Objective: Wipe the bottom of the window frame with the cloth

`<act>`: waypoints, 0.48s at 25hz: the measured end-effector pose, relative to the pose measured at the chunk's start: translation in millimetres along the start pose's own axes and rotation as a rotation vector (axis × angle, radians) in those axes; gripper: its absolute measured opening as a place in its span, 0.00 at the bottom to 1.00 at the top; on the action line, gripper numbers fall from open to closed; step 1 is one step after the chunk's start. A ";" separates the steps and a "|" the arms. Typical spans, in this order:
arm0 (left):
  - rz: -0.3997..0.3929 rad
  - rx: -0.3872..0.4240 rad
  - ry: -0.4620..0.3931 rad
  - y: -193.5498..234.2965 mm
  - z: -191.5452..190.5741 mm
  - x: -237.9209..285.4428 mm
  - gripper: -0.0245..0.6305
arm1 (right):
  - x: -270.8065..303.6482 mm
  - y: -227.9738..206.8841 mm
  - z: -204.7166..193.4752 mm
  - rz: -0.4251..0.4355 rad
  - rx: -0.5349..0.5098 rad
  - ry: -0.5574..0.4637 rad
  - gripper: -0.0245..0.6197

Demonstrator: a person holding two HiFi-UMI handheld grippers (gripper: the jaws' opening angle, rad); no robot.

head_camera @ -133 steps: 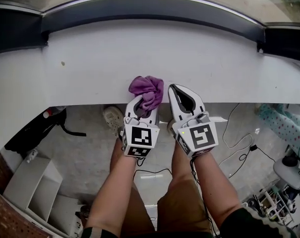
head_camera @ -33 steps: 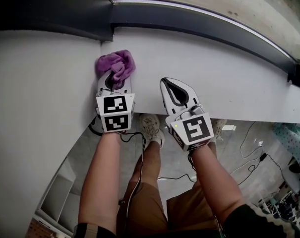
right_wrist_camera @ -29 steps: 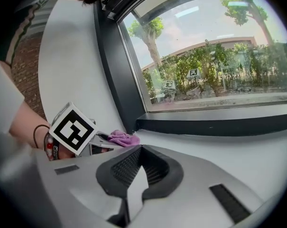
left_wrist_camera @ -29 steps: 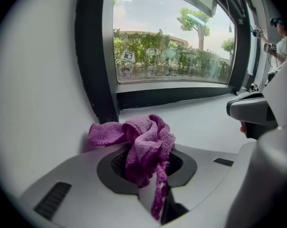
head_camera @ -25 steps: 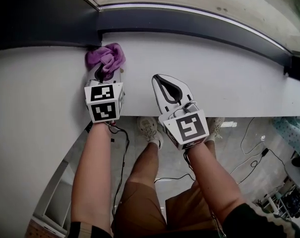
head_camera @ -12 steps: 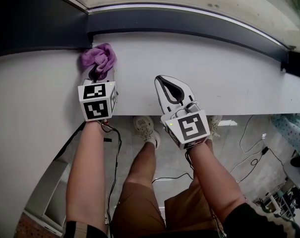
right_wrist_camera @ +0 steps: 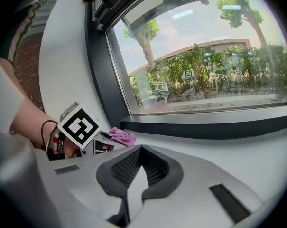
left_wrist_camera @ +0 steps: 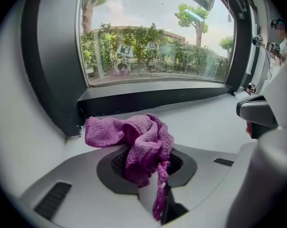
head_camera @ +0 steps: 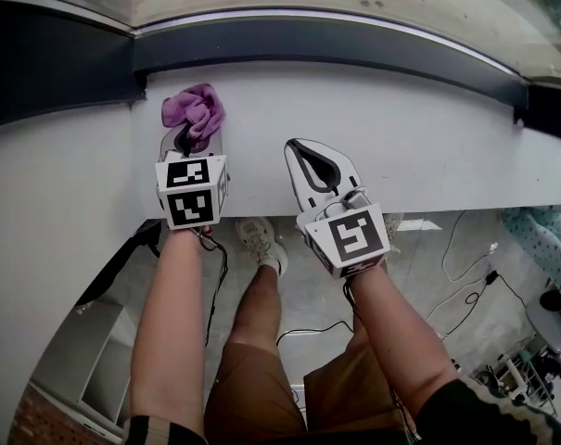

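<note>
- white sill runs under a dark window frame; trees stand outside.
- left gripper: jaws clamped on the bunched purple cloth, which rests on the sill near the frame's left corner.
- right gripper: jaws closed, nothing between them, beside the left.

In my head view the cloth bunches over the left gripper tips, so I can't see how deep it's tucked. The window frame runs off both edges. The floor clutter bottom right is probably cables, but it's too small to tell.
</note>
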State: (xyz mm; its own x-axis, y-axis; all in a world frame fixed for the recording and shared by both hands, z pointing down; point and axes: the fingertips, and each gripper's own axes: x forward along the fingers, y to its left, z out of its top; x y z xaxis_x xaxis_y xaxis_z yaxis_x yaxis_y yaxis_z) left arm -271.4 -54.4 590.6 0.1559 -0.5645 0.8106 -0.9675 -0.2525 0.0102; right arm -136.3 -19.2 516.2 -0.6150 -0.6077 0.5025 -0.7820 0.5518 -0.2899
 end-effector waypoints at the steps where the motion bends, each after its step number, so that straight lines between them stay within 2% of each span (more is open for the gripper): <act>1: 0.002 -0.007 0.003 -2.9 0.2 0.3 0.19 | -2.9 -4.6 -0.6 -0.001 0.002 0.001 0.06; 7: -0.009 -0.007 0.019 -31.0 3.1 2.9 0.19 | -20.5 -37.7 -4.0 -0.036 0.013 0.014 0.06; 12: 0.000 -0.010 0.018 -54.0 6.9 6.7 0.19 | -34.8 -53.6 -5.8 -0.029 0.020 0.006 0.06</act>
State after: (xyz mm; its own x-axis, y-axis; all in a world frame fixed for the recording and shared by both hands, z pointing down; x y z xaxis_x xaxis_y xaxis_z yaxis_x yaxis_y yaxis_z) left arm -216.7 -50.0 591.5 0.1521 -0.5501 0.8211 -0.9695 -0.2448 0.0157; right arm -72.3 -24.4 519.0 -0.5919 -0.6194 0.5158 -0.8012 0.5224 -0.2919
